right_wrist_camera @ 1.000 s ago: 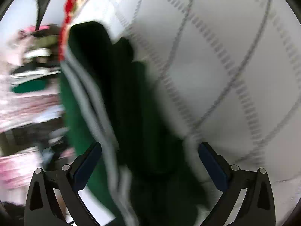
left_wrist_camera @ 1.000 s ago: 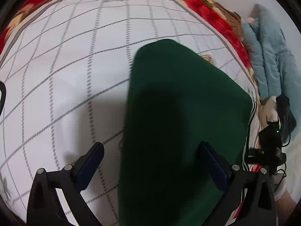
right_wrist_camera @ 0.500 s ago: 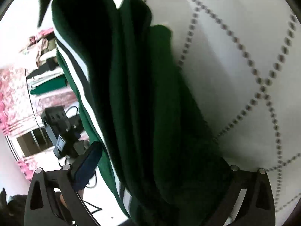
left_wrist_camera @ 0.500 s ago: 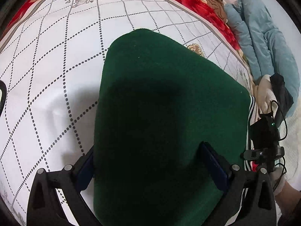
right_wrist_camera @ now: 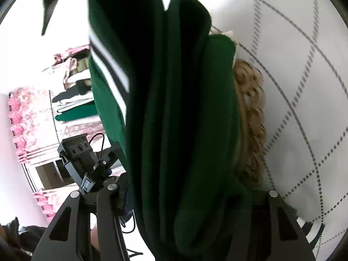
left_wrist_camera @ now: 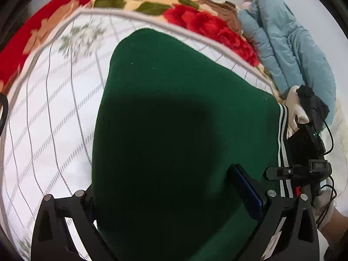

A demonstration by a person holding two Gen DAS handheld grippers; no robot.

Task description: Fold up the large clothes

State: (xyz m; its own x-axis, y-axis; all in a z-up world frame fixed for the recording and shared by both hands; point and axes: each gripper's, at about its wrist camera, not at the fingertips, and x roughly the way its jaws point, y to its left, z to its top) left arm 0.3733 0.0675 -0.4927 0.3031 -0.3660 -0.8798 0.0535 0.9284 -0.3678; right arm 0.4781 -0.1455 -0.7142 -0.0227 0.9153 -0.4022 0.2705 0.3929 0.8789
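left wrist view: the left gripper (left_wrist_camera: 174,198) is clamped on the dark green garment (left_wrist_camera: 174,119), spread smooth over the white grid-patterned bedsheet (left_wrist_camera: 54,108). only the right wrist view shows thick folded layers bunched between the right gripper (right_wrist_camera: 191,200), closed on them, with white stripes (right_wrist_camera: 108,56).

One dark green knit garment with white and black stripes (left_wrist_camera: 174,119) in the left wrist view, and that's the only piece in play. Two black grippers: the left gripper (left_wrist_camera: 171,198) and the right gripper (left_wrist_camera: 304,152). One white bed cover with a grey dotted grid (left_wrist_camera: 54,108), one red and cream floral blanket (left_wrist_camera: 195,19), one pale blue quilted jacket (left_wrist_camera: 289,43). Right wrist view adds one tan crochet-like patch (right_wrist_camera: 252,119).
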